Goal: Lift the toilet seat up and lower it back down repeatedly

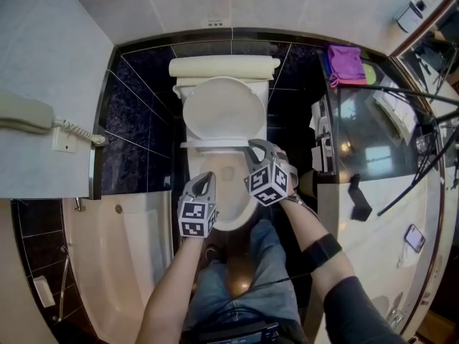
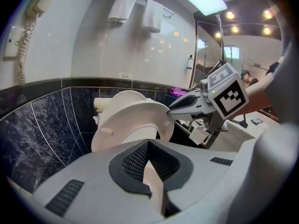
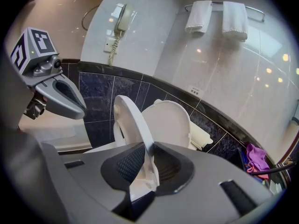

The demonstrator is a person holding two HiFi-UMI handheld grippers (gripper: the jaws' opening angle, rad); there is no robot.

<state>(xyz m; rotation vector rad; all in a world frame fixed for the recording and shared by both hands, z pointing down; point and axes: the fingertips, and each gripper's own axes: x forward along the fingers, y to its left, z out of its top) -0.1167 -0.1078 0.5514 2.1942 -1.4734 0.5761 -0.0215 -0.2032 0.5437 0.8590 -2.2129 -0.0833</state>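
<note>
The white toilet seat (image 1: 222,144) stands raised steeply off the bowl (image 1: 231,219), in front of the upright lid (image 1: 222,110). My right gripper (image 1: 252,147) is shut on the seat's right rim. In the right gripper view the seat (image 3: 133,120) rises from between the pads (image 3: 133,164), clear of the lid (image 3: 168,122). My left gripper (image 1: 207,178) hangs over the bowl's left front, apart from the seat, fingers together. In the left gripper view the seat's underside (image 2: 133,118) faces me, with the right gripper (image 2: 173,108) at its edge. A cream sliver shows between the left jaws.
A bathtub (image 1: 136,264) lies to the left and a wall phone (image 1: 29,117) hangs above it. At the right is a glossy counter (image 1: 373,192) with a purple cloth (image 1: 346,64). Towels (image 3: 215,15) hang on the wall. The person's legs are below the bowl.
</note>
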